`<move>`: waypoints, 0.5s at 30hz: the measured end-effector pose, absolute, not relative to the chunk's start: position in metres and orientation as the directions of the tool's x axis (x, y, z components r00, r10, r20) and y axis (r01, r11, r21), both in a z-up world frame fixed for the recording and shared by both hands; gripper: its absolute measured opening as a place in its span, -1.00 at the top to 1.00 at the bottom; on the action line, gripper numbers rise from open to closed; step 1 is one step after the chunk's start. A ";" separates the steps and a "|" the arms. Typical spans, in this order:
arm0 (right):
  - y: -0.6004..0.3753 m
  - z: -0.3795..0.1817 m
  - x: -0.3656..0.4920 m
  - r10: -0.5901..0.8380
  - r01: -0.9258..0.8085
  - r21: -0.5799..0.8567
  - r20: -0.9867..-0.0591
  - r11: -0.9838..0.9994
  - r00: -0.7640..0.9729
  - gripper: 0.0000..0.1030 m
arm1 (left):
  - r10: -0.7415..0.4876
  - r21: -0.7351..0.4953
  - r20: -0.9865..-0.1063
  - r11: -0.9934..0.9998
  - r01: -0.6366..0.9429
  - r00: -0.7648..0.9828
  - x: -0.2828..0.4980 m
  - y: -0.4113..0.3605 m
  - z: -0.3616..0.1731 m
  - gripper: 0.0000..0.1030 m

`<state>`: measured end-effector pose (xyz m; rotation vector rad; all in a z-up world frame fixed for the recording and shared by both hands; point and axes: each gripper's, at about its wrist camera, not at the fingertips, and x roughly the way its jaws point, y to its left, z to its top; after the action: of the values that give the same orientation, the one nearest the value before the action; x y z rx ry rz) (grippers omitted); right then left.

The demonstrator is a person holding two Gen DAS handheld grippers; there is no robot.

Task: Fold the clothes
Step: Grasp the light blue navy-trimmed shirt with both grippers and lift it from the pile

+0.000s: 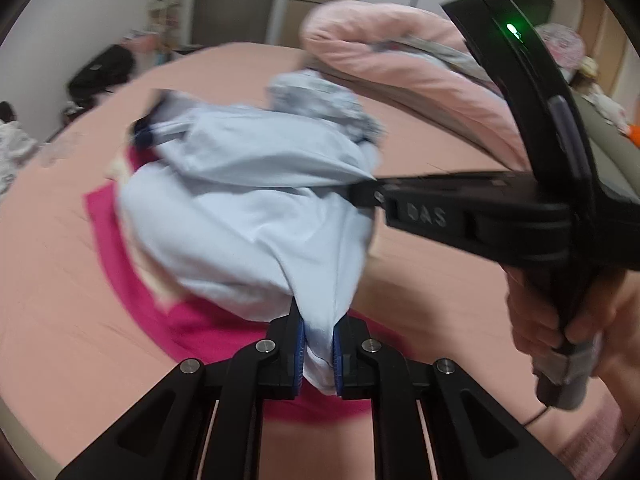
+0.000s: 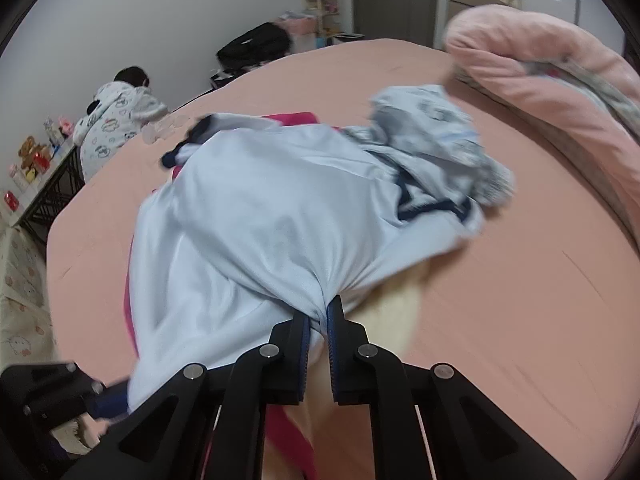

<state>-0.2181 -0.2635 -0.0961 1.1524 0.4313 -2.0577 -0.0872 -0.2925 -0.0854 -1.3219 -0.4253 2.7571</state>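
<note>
While both tongs hold cloth, I log the scene as follows. Item one: a pale blue shirt [image 2: 256, 216] with dark navy trim at its neck and cuff, raised above a pink bed sheet [image 2: 520, 280] and stretched between the two tools, its far end draped toward a crumpled grey printed garment [image 2: 432, 120]. Item two: left gripper [image 1: 318, 340], blue pads clenched on a bunched fold of the shirt's near edge. Item three: right gripper [image 2: 318, 320], likewise clamped on a gathered pinch of the same shirt; in the left wrist view it shows from the side, tips biting the fabric, a hand [image 1: 560, 320] around its grip. Item four: a magenta garment [image 1: 160, 300] lying flat on the sheet beneath the shirt, with a cream piece showing beside it. Item five: a pink quilt [image 1: 400, 60] heaped at the bed's far side. Handling notes: I judge the shirt light, thin and wholly limp, with a slight sheen that suggests it may slide between pads; it sags and puckers wherever it is pinched. Best holds, in my judgement, are the hem corners or shoulder seams, where doubled fabric gives firmer purchase, rather than mid-panel bunches. Whether this lift spreads the shirt out or carries a fold over, the views do not settle.
</note>
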 end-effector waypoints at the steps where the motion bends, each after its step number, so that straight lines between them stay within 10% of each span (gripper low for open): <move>1: -0.248 -0.092 -0.213 -0.430 0.726 0.059 -0.837 -0.685 -0.338 0.89 | 0.187 -0.273 -0.758 -0.961 0.043 -0.625 -0.083 -0.278 -0.083 0.82; 15: -0.028 -0.075 -0.142 -0.422 0.636 0.201 -0.880 -0.745 -0.217 0.91 | 0.417 -0.384 -0.795 -0.908 -0.166 -0.441 -0.024 -0.119 -0.094 0.84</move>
<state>-0.1419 -0.0275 -0.0753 1.3617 0.2655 -2.0109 -0.0236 -0.1187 -0.0945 -1.4164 -0.3560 2.3805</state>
